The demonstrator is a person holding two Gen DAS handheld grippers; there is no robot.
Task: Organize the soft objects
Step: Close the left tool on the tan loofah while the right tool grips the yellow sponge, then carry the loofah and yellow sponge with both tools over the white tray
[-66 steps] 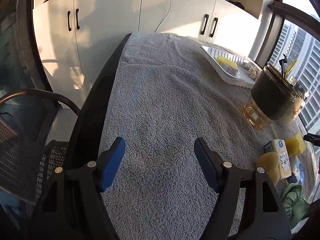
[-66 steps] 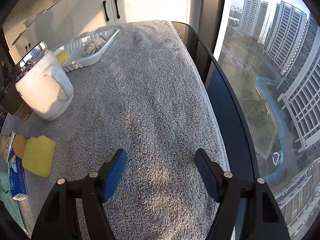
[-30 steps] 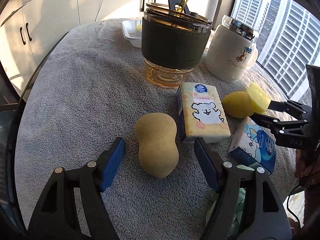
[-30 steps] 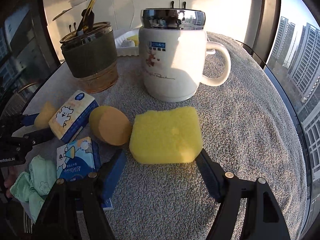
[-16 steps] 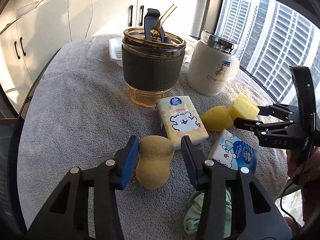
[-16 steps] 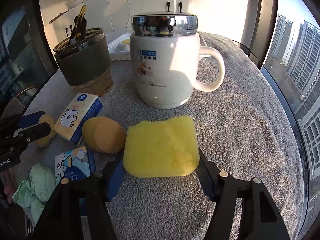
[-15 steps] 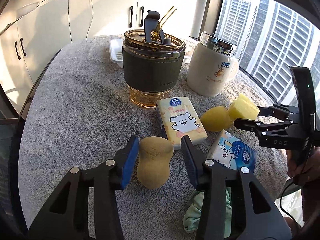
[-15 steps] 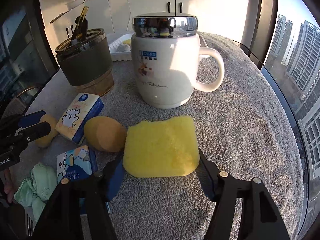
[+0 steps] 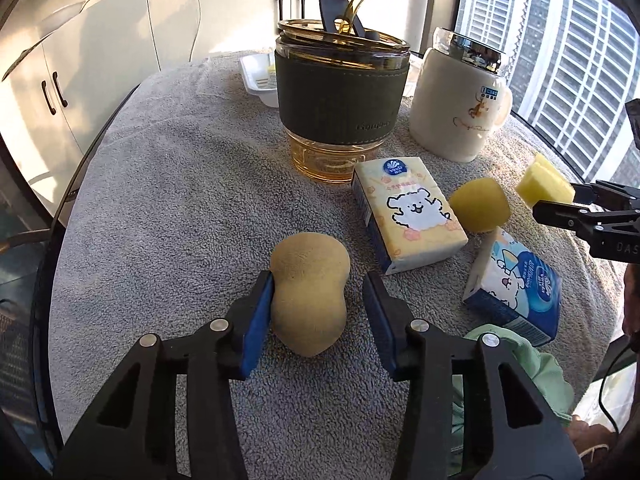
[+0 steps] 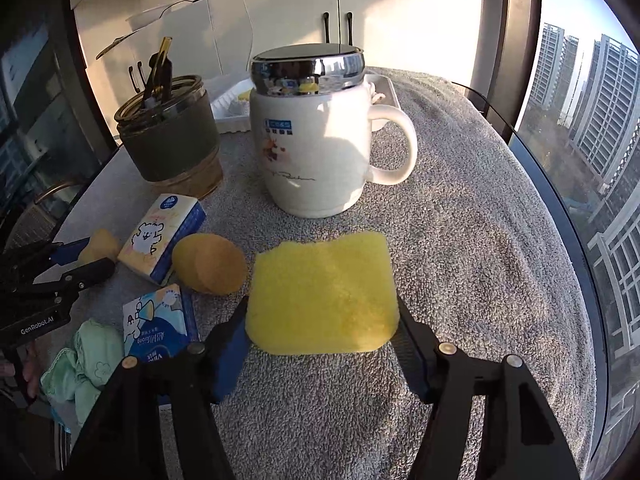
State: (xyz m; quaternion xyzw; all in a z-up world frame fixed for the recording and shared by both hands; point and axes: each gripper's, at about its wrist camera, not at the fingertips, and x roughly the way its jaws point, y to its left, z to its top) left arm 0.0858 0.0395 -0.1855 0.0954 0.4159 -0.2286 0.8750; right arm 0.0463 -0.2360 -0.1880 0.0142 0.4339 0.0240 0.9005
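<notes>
Sponges: yellow sponge (image 10: 322, 294) is gripped in right gripper (image 10: 320, 344) jaws, just above worktop towel (image 10: 480, 240). Tan gourd-shaped sponge (image 9: 307, 294) lies between left gripper (image 9: 318, 322) jaws, only 1 pad touching, not clamped. Both look light and squishy; grip mid-body, gently.

Bright, warm sunlight enters low from the windows (image 10: 592, 128). Cabinet doors (image 9: 120, 52) show glare and shadows. Focus sharp; heavy fisheye bending, dark vignetted corners.
</notes>
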